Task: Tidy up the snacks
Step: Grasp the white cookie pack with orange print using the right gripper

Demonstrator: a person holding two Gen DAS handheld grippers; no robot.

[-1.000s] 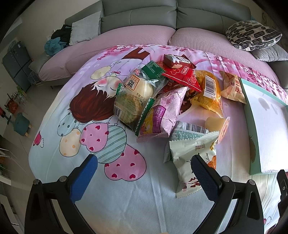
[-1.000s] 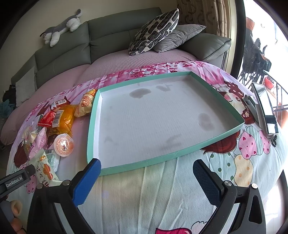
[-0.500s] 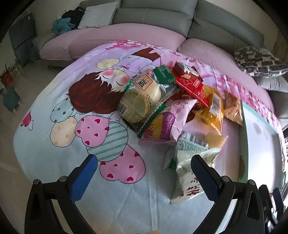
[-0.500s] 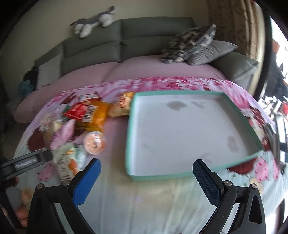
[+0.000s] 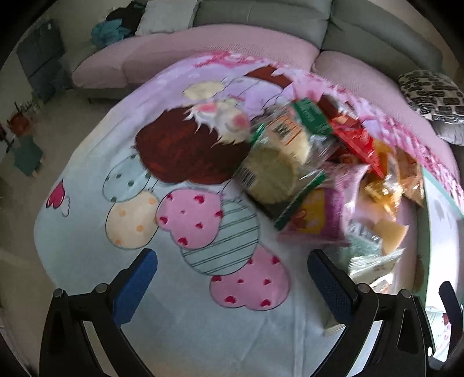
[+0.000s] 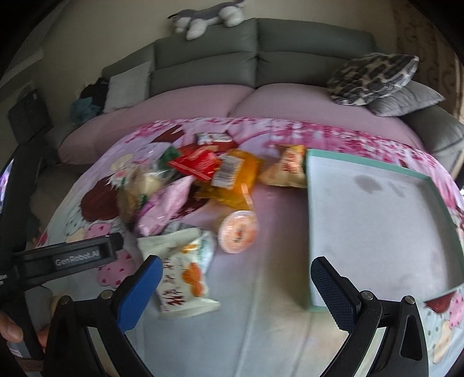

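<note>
A heap of snack packets lies on a cartoon-print cloth: a clear bag of round cakes [image 5: 272,171], a pink packet [image 6: 166,208], a red packet [image 6: 197,163], an orange packet [image 6: 235,177], a jelly cup [image 6: 238,231] and a white packet [image 6: 185,275]. A teal-rimmed tray [image 6: 309,232] with a white bottom sits to their right, with nothing in it. My left gripper [image 5: 232,278] hovers open over the cloth, left of the heap. My right gripper [image 6: 236,285] is open too, between the white packet and the tray.
A grey sofa [image 6: 255,58] with pink seat pads runs behind the cloth. Patterned and grey cushions [image 6: 374,75] lie at its right end, a plush toy [image 6: 208,17] on its back. A hand [image 6: 11,330] holding the left gripper shows at the lower left.
Both views have swung left. The heap has slid toward the right edge of the left wrist view. In the right wrist view the tray has shifted right and the snacks have come to the centre.
</note>
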